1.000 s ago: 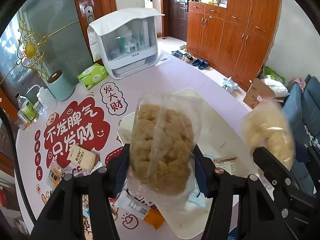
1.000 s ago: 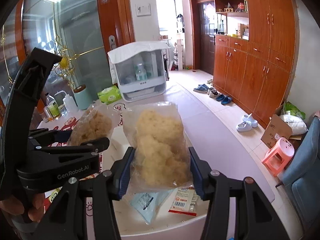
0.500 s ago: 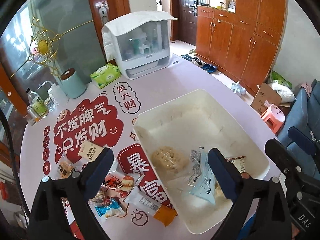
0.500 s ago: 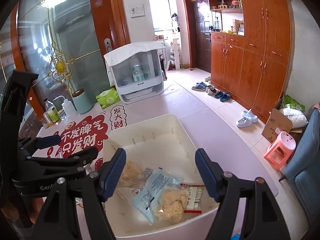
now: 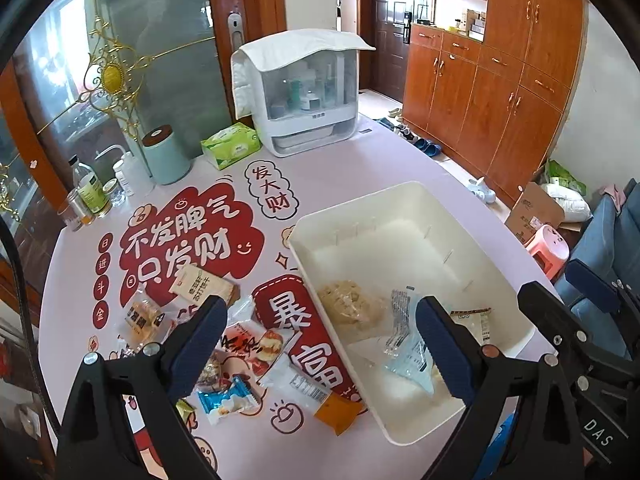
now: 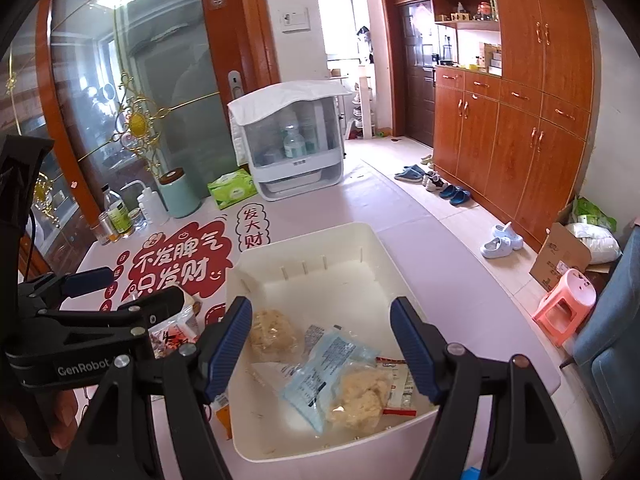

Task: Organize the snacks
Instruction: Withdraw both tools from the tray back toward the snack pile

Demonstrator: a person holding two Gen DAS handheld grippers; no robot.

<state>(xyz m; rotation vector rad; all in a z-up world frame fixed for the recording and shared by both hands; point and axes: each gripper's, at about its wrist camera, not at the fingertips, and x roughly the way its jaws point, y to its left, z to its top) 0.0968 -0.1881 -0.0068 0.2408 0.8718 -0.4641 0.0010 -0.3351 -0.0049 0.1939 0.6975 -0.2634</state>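
The white bin (image 5: 404, 200) holds several packets on the table's right. Loose snacks (image 5: 240, 344) lie left of it, directly below the left gripper (image 5: 320, 344), the nearer one. Both it and the right gripper (image 6: 322, 346) stand apart, empty.

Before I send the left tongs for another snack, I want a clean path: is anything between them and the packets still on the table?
Nothing visible blocks it. The open left tongs hang directly above the loose snack packets on the pink printed table mat; the white plastic bin sits off to the right.
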